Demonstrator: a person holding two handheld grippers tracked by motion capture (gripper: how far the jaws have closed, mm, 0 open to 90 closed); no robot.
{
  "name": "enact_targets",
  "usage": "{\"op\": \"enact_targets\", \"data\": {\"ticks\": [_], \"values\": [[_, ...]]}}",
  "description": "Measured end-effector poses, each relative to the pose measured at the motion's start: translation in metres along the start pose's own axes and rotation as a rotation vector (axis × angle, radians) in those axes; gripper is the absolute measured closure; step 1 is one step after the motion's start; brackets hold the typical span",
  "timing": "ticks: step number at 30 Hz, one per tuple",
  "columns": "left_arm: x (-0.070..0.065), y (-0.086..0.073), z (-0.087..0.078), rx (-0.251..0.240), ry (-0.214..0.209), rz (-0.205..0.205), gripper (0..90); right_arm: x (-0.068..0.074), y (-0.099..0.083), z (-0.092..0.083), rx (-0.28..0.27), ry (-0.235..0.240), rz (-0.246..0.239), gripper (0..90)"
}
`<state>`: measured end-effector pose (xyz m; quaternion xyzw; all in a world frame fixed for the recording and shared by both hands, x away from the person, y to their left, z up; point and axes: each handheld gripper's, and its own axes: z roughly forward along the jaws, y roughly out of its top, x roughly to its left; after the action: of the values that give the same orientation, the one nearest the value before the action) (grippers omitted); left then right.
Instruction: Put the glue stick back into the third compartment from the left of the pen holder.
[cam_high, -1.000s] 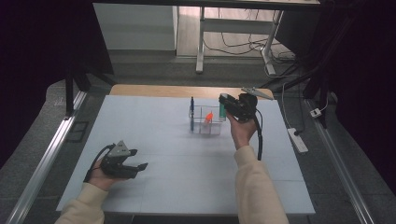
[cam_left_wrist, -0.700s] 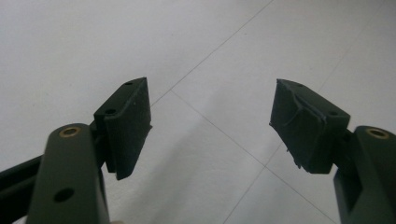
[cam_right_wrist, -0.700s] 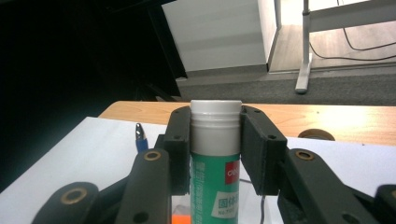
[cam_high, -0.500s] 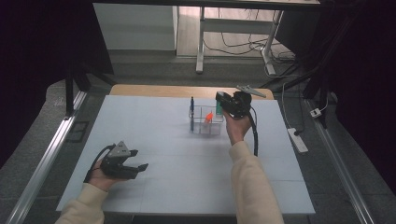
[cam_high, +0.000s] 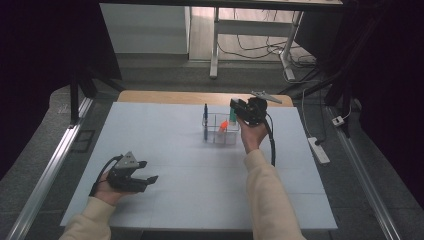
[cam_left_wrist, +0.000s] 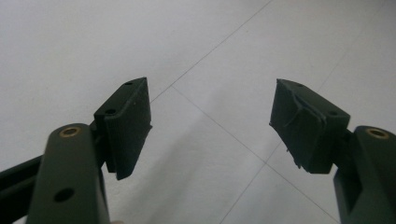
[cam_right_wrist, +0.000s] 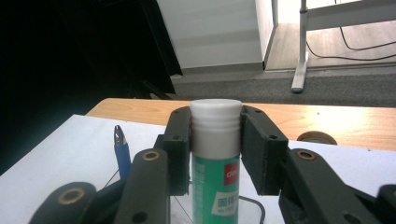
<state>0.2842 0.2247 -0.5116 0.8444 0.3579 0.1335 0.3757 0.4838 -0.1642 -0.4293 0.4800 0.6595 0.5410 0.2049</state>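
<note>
The glue stick (cam_right_wrist: 215, 154), green label w/ white cap, is pinched at its cap end between the jaws of the right gripper (cam_right_wrist: 215, 140); the jaws have just been easing open a little, yet the pads are seen touching the stick on both sides. In the high view the stick (cam_high: 233, 121) is held upright over the clear organizer box (cam_high: 220, 137), at the box's right end, approx. at rim level; whether its base rests on the bottom can't be told. An orange item (cam_high: 223, 126) is already lodged in the box, and a blue pen (cam_high: 205, 120) is stood upright at its left end. Judged from this, the placing of the stick is nearly done; left to do: full release and withdrawal upward.

The left gripper (cam_high: 145, 172) is rested low on the counter (cam_high: 165, 150), near its front-left corner, jaws spread wide w/ nothing between them.

Room: plenty of bare counter lies left and in front of the box; the counter's far edge is close behind it, and the pen is near, so a straight lift is judged safest.
</note>
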Motion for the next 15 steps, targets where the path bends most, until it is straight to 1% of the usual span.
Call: {"op": "enact_targets", "data": {"ticks": [2,4,6,11,15], "values": [[0.0,0.0,0.0,0.001,0.001,-0.001,28.7,0.0,0.0,-0.001,-0.005,0.005,0.002,54.6],[0.0,0.0,0.001,0.003,0.001,0.002,28.8,0.001,0.001,-0.002,-0.005,0.014,0.001,50.1],[-0.001,0.0,0.001,0.003,0.001,0.005,28.7,0.003,0.002,-0.005,0.003,0.014,-0.018,47.0],[0.0,0.0,0.001,0.004,0.001,0.004,28.7,0.005,0.002,-0.012,0.021,0.015,-0.085,43.1],[0.001,-0.001,0.001,0.004,0.004,-0.004,28.7,0.004,0.0,-0.016,0.032,0.028,-0.113,41.9]]}}
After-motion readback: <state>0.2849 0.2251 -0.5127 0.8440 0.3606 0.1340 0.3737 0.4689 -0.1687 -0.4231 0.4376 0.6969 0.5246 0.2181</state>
